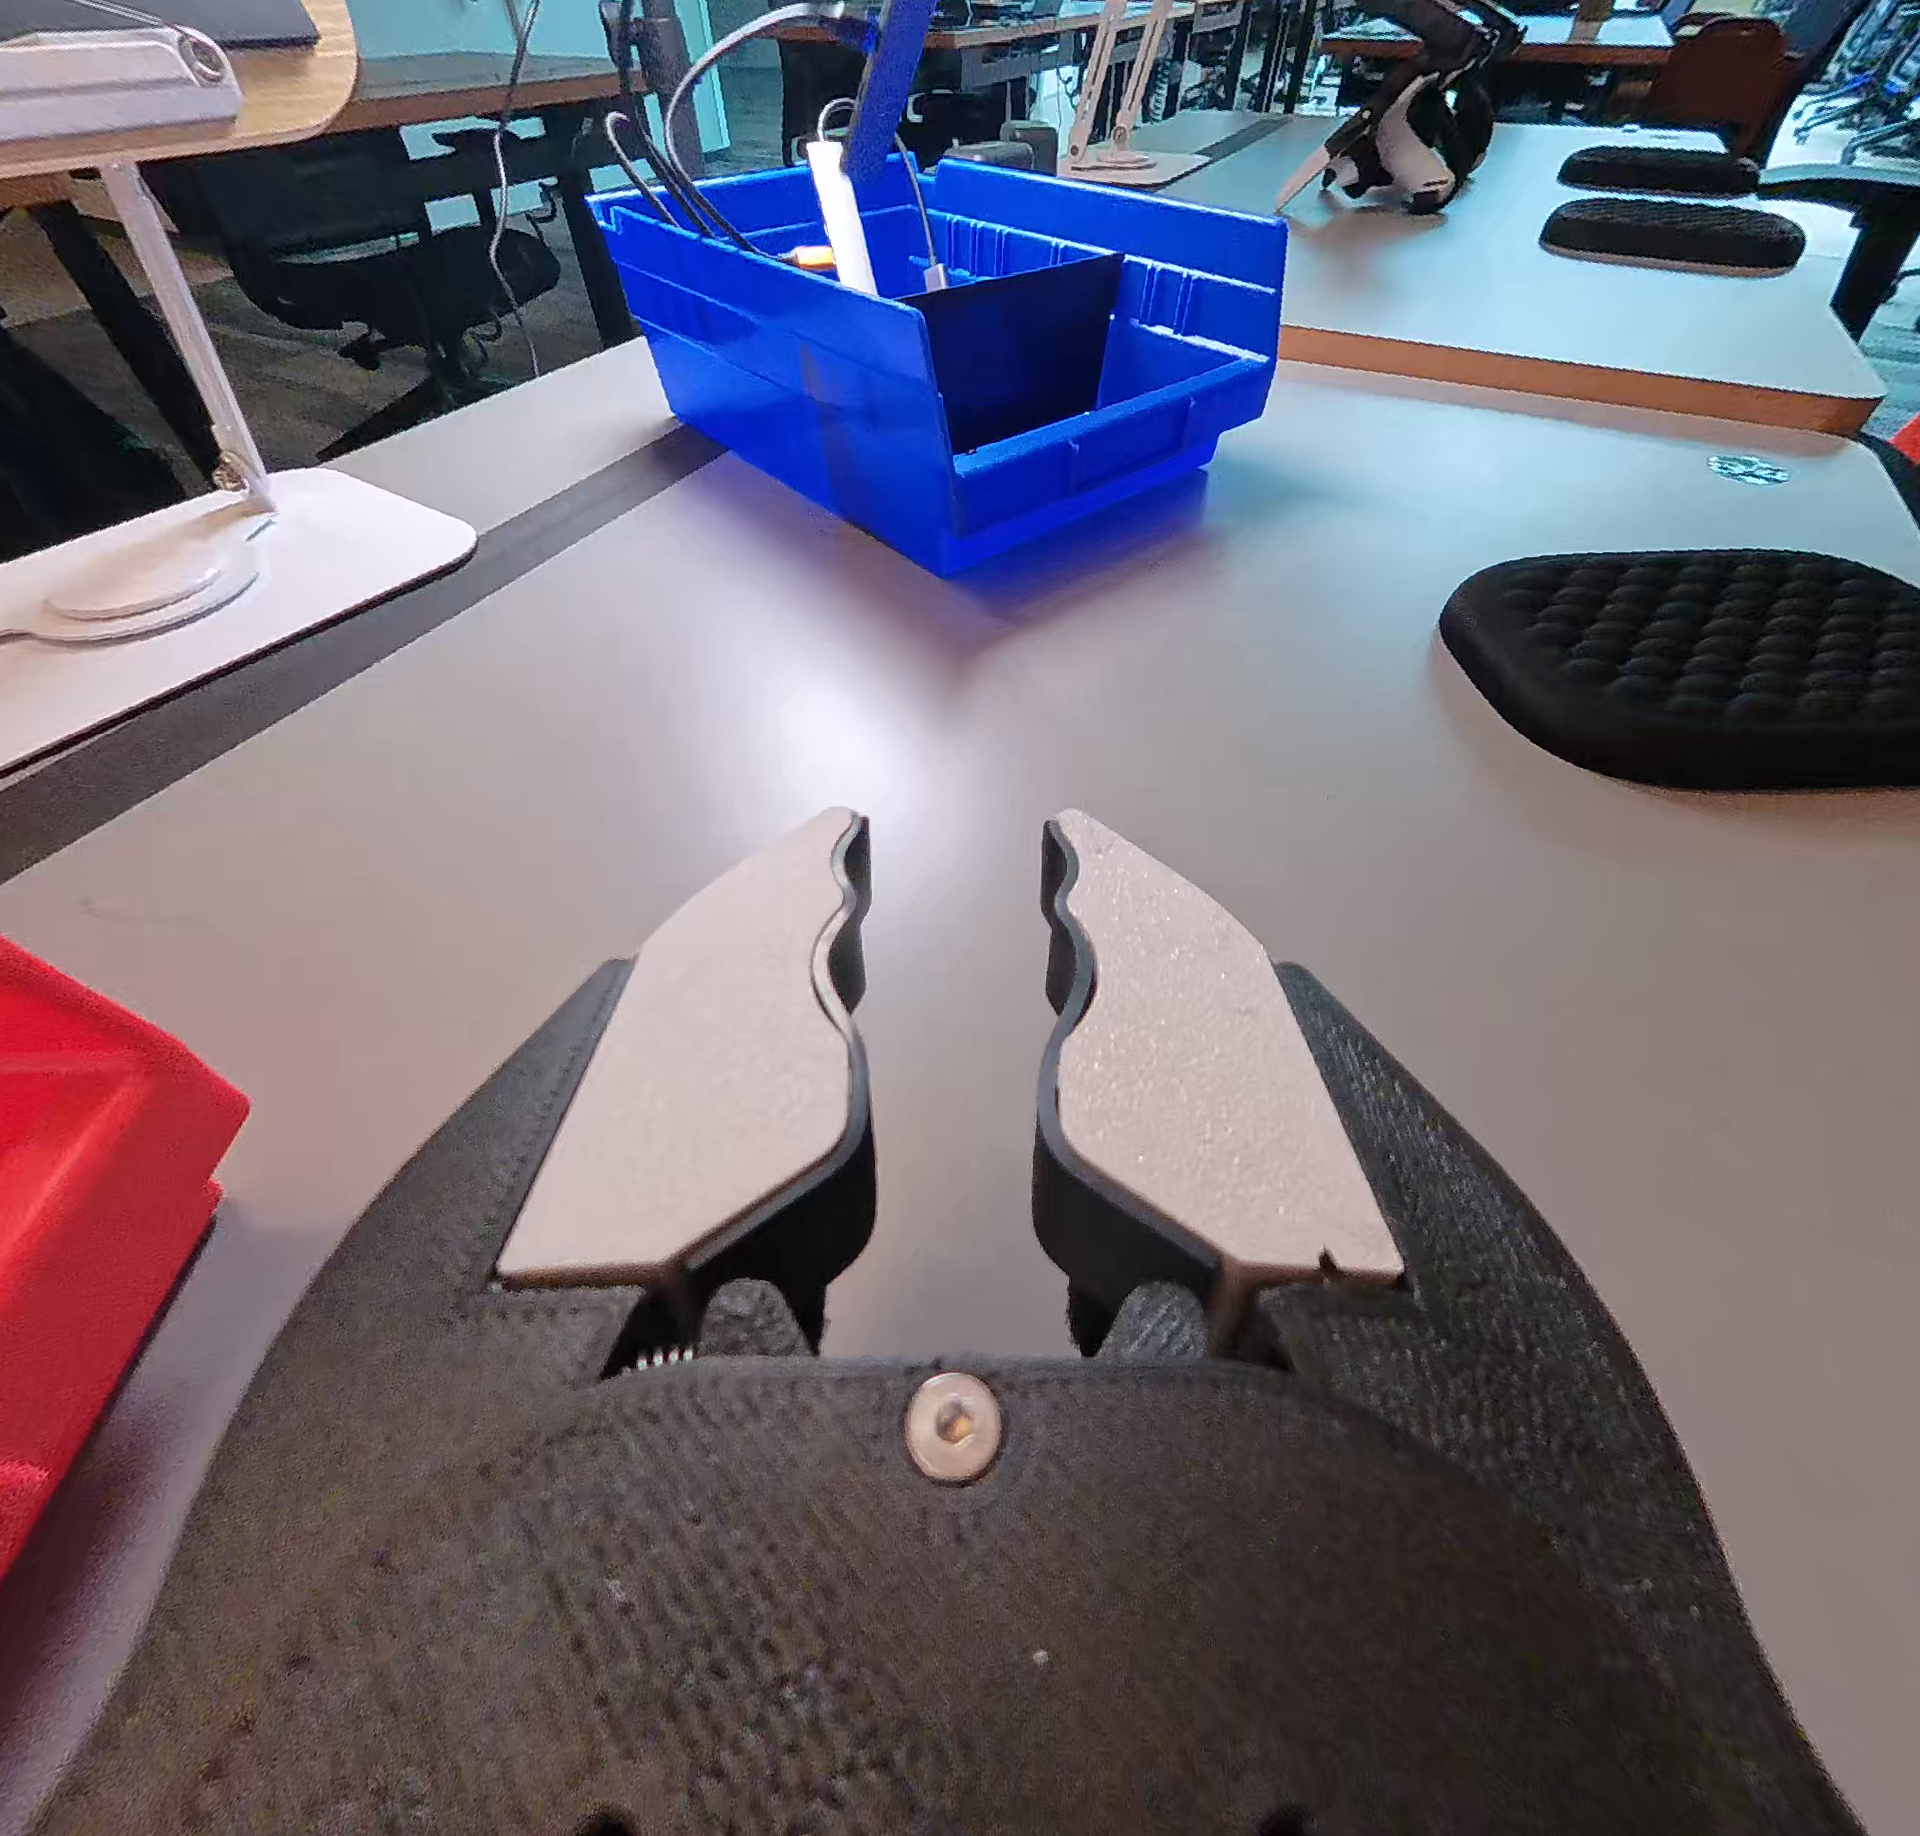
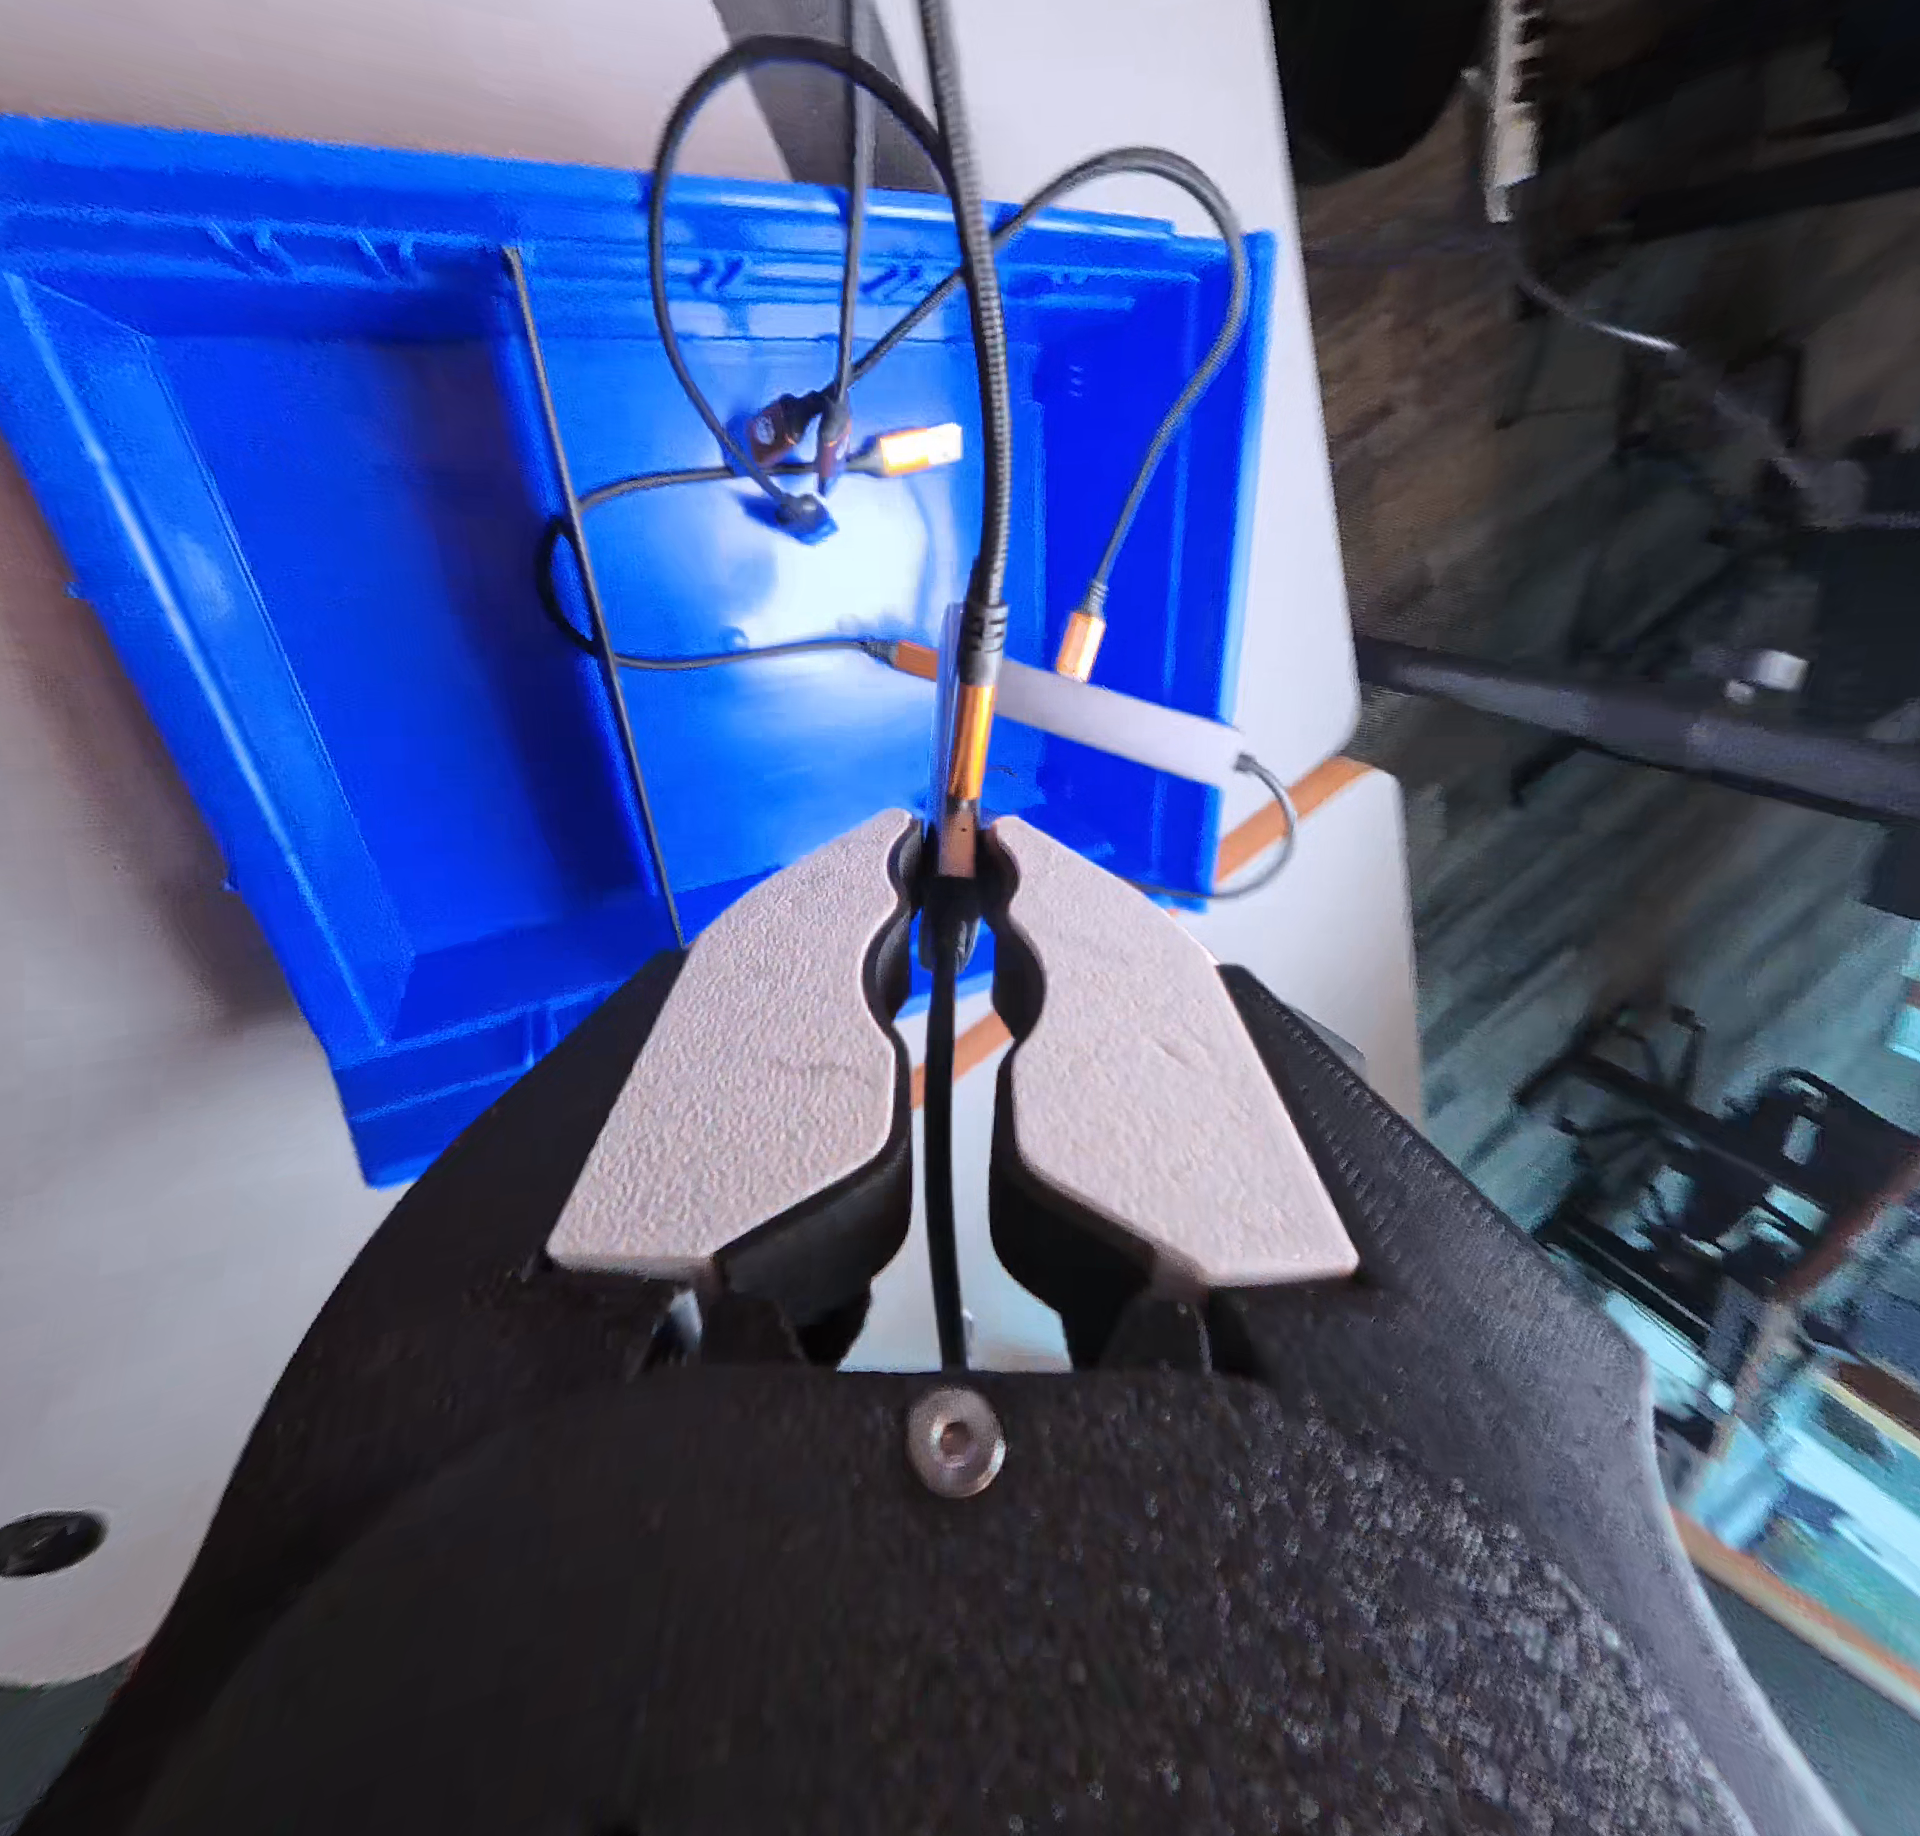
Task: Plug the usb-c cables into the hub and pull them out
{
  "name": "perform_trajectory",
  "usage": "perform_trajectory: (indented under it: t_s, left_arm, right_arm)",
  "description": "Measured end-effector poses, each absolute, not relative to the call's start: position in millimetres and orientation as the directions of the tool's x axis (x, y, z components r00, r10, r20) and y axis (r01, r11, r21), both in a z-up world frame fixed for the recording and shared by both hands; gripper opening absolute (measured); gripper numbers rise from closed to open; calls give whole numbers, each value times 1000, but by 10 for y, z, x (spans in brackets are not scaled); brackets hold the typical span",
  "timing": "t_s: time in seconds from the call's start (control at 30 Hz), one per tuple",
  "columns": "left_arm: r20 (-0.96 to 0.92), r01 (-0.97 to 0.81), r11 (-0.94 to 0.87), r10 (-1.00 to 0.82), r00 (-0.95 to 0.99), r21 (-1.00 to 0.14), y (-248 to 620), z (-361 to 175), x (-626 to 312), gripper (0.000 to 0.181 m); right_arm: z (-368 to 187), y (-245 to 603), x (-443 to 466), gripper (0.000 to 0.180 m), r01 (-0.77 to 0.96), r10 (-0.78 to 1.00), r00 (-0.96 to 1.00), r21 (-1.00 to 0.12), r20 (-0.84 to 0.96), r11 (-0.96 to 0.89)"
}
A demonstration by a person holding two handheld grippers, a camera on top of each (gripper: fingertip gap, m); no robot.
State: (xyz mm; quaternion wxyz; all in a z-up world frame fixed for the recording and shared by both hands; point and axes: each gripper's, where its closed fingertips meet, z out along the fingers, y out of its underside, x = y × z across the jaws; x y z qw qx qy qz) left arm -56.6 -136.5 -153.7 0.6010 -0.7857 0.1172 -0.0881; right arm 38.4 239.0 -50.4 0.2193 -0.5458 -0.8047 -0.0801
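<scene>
A blue bin (image 1: 935,404) stands on the grey table ahead of my left gripper (image 1: 954,830), which is open and empty, low over the table. A white hub (image 1: 844,223) and black cables stick up out of the bin. In the right wrist view I look down into the bin (image 2: 312,560). My right gripper (image 2: 956,836) is shut on an orange USB-C plug (image 2: 971,737) whose braided cable (image 2: 971,280) rises away. The white hub (image 2: 1127,737) lies just behind the plug, with another orange plug (image 2: 1075,643) at it. More loose plugs (image 2: 914,448) lie on the bin floor.
A black divider (image 1: 1023,352) splits the bin. A red bin (image 1: 94,1194) sits at my left. A white stand base (image 1: 239,560) is at the far left. A black padded rest (image 1: 1704,664) lies at the right. The table edge (image 2: 1288,810) runs beside the bin. The tips of one gripper are about 40 cm away from the tips of the other. From my right tips it is roughly 15 cm to the white hub (image 2: 1127,737); from my left, 50 cm.
</scene>
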Motion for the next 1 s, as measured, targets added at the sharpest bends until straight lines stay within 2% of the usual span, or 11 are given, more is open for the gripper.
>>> perform_trajectory:
  t_s: [0.1, 0.2, 0.33, 0.4, 0.47, 0.67, 0.77, 0.83, 0.93, 1.0]
  left_arm:
    - [18, -52, -251, -269, 963, -966, -1384, -1538, -625, 32]
    - [47, -20, -253, -255, 966, -967, -1383, -1547, -690, 32]
    - [79, 8, -272, -253, 964, -962, -1353, -1608, -734, 32]
    - [89, 15, -282, -253, 963, -959, -1343, -1635, -746, 32]
    - [97, 21, -287, -252, 963, -958, -1340, -1649, -758, 32]
    - [85, 17, -284, -230, 970, -959, -1341, -1647, -805, 32]
    - [64, 5, -280, -203, 977, -960, -1346, -1634, -849, 33]
    - [51, 1, -273, -176, 983, -962, -1350, -1614, -889, 33]
    - [44, 5, -258, -144, 989, -966, -1358, -1576, -938, 34]
    - [39, 7, -248, -126, 991, -969, -1364, -1546, -969, 35]
  right_arm:
    - [-763, 2372, 242, 10, 921, 905, -339, -103, 257, 375]
    - [-943, 2454, 126, 10, 932, 931, -334, -98, 148, 350]
    - [-1227, 2752, 78, 12, 955, 950, -285, -44, 131, 292]
    - [-1348, 2933, 82, 25, 969, 958, -239, -19, 160, 245]
    - [-1372, 3120, 58, 31, 973, 949, -215, -34, 231, 229]
    - [-878, 3162, -108, 39, 914, 905, -149, -293, 399, 280]
    - [-536, 2900, -101, 41, 818, 864, -86, -460, 496, 346]
    - [-270, 2642, -41, 38, 712, 842, 31, -603, 539, 359]
    - [-129, 2084, 212, 37, 551, 890, 186, -794, 417, 257]
    - [-263, 1677, 412, 38, 508, 905, 189, -827, 381, 242]
